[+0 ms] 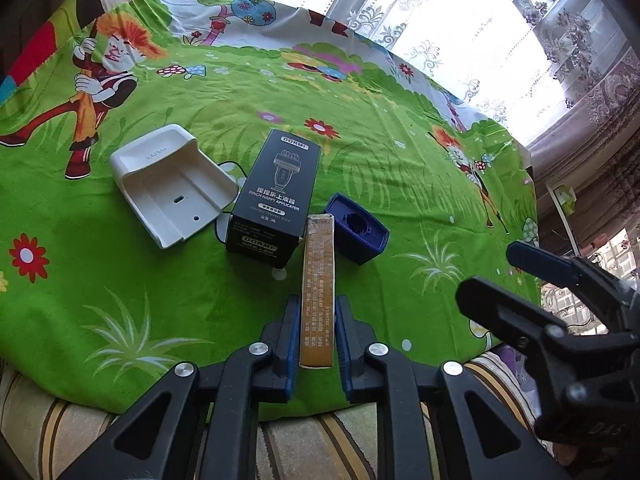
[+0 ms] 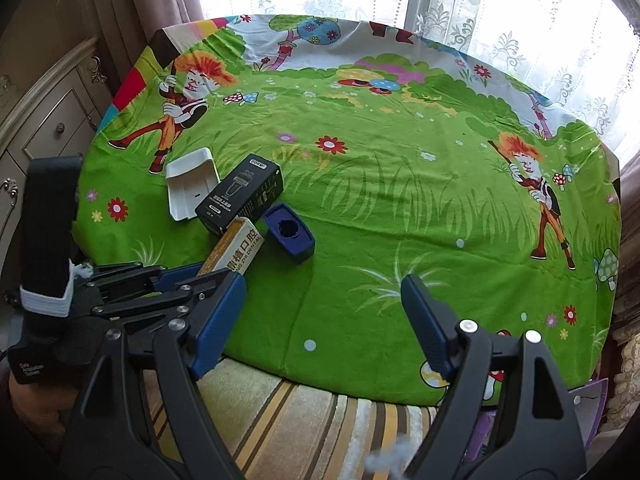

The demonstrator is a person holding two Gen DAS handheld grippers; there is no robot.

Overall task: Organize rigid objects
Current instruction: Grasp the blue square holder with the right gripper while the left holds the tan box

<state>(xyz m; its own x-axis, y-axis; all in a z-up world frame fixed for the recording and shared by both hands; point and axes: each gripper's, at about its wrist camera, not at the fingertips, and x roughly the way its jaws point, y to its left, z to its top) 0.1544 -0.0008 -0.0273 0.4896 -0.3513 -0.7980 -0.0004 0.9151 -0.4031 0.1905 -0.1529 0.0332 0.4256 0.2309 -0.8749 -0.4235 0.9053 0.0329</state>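
A long yellow box (image 1: 317,280) lies on the green cloth, pointing away from me, and my left gripper (image 1: 318,308) is shut on its near end with a blue pad on each side. Its far end reaches between a black DORMI box (image 1: 276,196) and a small dark-blue holder (image 1: 356,234). Left of the black box lies a white plastic tray (image 1: 172,184). In the right wrist view my right gripper (image 2: 322,286) stands open over bare cloth, right of the yellow box (image 2: 236,248), black box (image 2: 240,194), blue holder (image 2: 290,238) and white tray (image 2: 190,188).
A green cartoon-print cloth (image 2: 400,208) covers the table. A striped fabric surface (image 2: 304,420) lies below its near edge. Lace curtains (image 2: 500,20) and a bright window stand behind, and a cream cabinet with drawers (image 2: 52,120) stands at the left. A hand (image 2: 28,396) holds the left gripper's handle.
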